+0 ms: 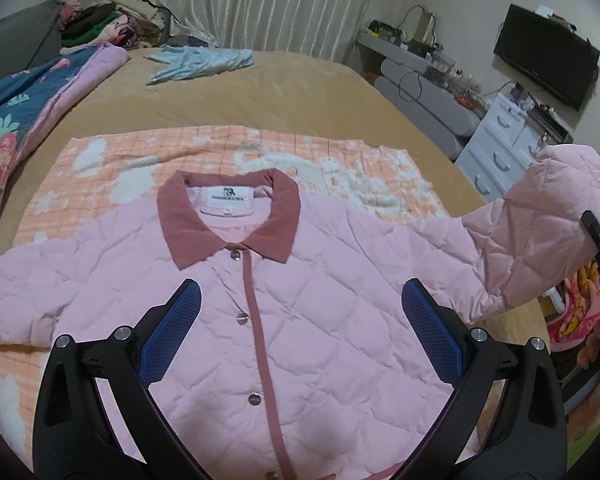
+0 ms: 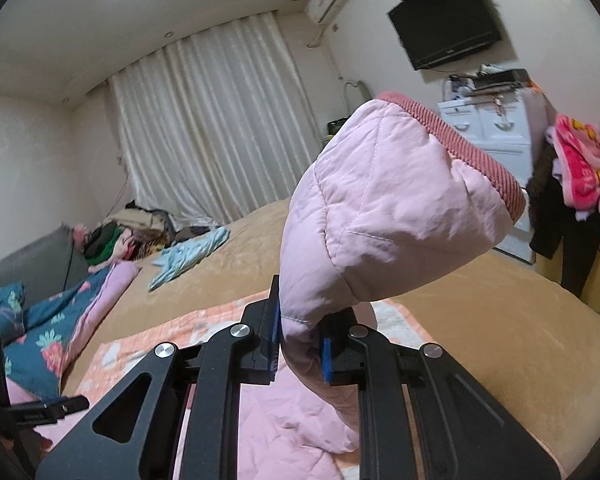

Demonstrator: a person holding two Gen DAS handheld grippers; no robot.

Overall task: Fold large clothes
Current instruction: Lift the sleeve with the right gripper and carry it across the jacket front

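A pink quilted jacket (image 1: 300, 300) with a dusty-rose collar and snap placket lies face up on an orange checked blanket (image 1: 112, 156) on the bed. My left gripper (image 1: 300, 300) is open and hovers above the jacket's chest, holding nothing. My right gripper (image 2: 298, 344) is shut on the jacket's right sleeve (image 2: 380, 208) and holds it lifted off the bed, the ribbed cuff (image 2: 460, 140) pointing up. The raised sleeve also shows in the left wrist view (image 1: 540, 216), with the right gripper at the frame's right edge.
The bed has a tan cover (image 1: 280, 88). A light blue garment (image 1: 200, 62) lies at its far side, a floral quilt (image 1: 16, 120) at the left, a clothes pile (image 1: 112, 20) behind. White drawers (image 1: 500, 152) and a wall TV (image 1: 548, 56) stand right.
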